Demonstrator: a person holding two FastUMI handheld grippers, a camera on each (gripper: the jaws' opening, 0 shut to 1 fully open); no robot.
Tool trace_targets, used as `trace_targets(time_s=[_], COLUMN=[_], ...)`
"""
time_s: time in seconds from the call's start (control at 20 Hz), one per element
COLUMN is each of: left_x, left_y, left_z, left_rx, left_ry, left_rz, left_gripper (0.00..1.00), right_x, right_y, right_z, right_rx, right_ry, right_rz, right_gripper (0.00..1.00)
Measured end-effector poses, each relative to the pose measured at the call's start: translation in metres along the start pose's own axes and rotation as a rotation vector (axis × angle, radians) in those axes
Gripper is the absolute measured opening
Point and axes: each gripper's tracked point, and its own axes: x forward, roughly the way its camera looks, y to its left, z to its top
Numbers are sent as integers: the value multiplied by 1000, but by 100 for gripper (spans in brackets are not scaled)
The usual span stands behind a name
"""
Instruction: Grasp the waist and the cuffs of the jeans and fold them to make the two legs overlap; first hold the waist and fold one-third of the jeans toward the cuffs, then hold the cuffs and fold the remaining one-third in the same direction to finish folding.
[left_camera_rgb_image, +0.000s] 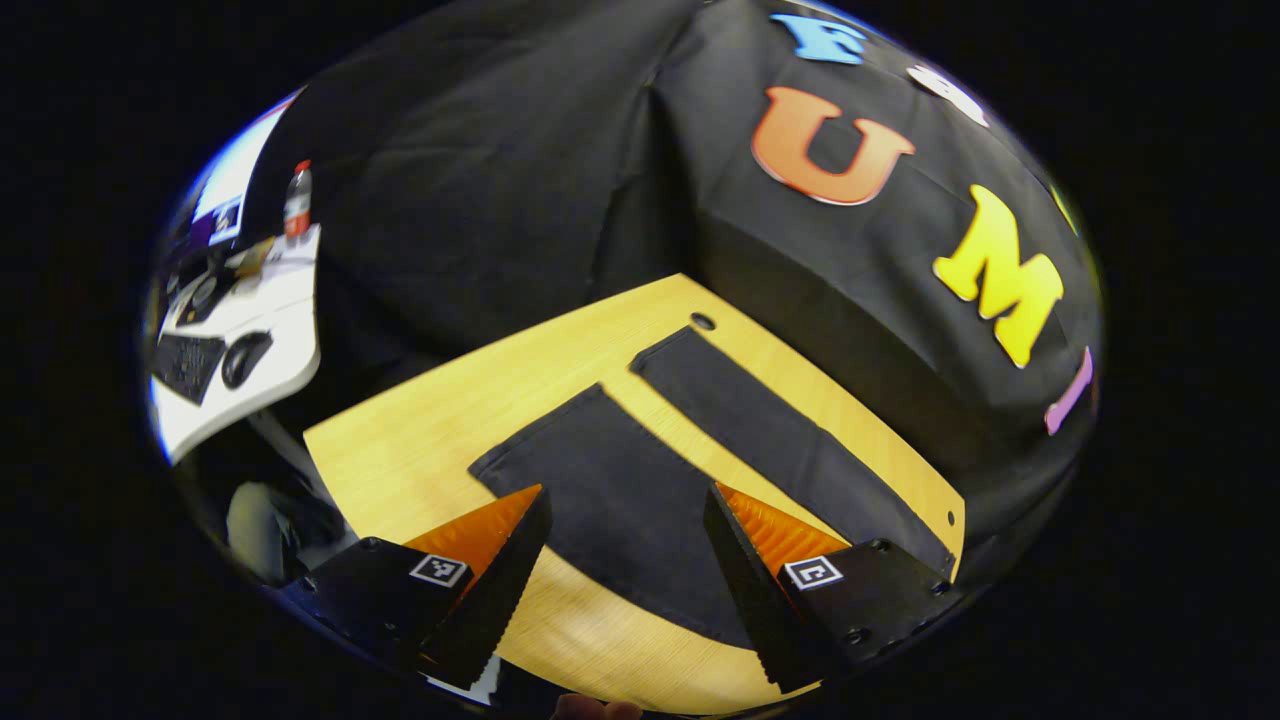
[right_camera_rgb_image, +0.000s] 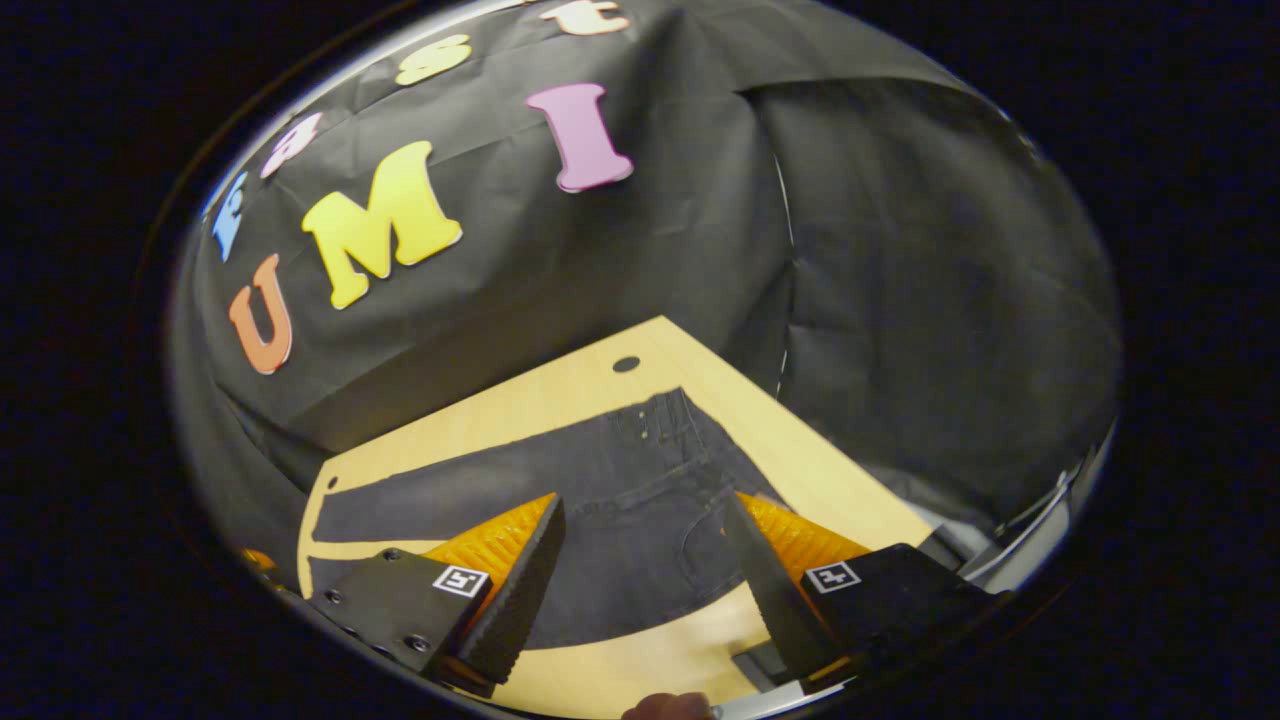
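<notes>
Both grippers hover with fingers spread wide and nothing between them. At the bottom of the left gripper view, the left gripper (left_camera_rgb_image: 625, 560) is lined up over the near leg's cuff end of the jeans (left_camera_rgb_image: 620, 500); the second leg runs toward the upper right. At the bottom of the right gripper view, the right gripper (right_camera_rgb_image: 645, 570) faces the waist (right_camera_rgb_image: 670, 440) in mid-frame. Laid flat on the wooden table (left_camera_rgb_image: 400, 450), legs apart, the jeans seem placed for opposite-end grasps that bring one leg over the other.

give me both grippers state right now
left gripper: open, holding nothing, above the jeans legs
right gripper: open, holding nothing, above the waist end
</notes>
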Motion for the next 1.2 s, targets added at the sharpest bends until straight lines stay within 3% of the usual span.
trace_targets(time_s=[0.05,0.1,0.15,0.25,0.35,0.4,0.45,0.6,0.8,1.15,1.2], left_x=[6,11,16,23,37,41,44,64,81,99,102], left_y=[8,14,19,17,8,12,13,14,20,8,7], left_z=[-8,-14,-21,-37,-47,-48,-48,-46,-49,-35,-32], left_rx=[-86,-181,-272,-445,-553,-587,-608,-614,-620,-615,-621], left_ry=[34,65,97,161,195,203,207,208,227,185,179], left_rz=[3,2,8,-7,-17,-20,-21,-13,21,-36,-43], left_gripper=[99,99,99,99,99,99,99,100,100,98,87], right_x=[2,9,13,25,32,35,35,43,55,70,74], right_y=[-10,-16,-26,-29,-33,-37,-41,-46,-53,-66,-68], right_z=[-13,-20,-31,-46,-55,-60,-65,-70,-68,-72,-73], right_rx=[44,90,131,212,273,287,300,341,349,445,462], right_ry=[45,77,106,158,197,213,227,248,248,268,271], right_rz=[-8,-20,-32,-46,-56,-61,-67,-87,-113,-145,-143], right_gripper=[94,99,94,99,99,94,99,99,94,99,99])
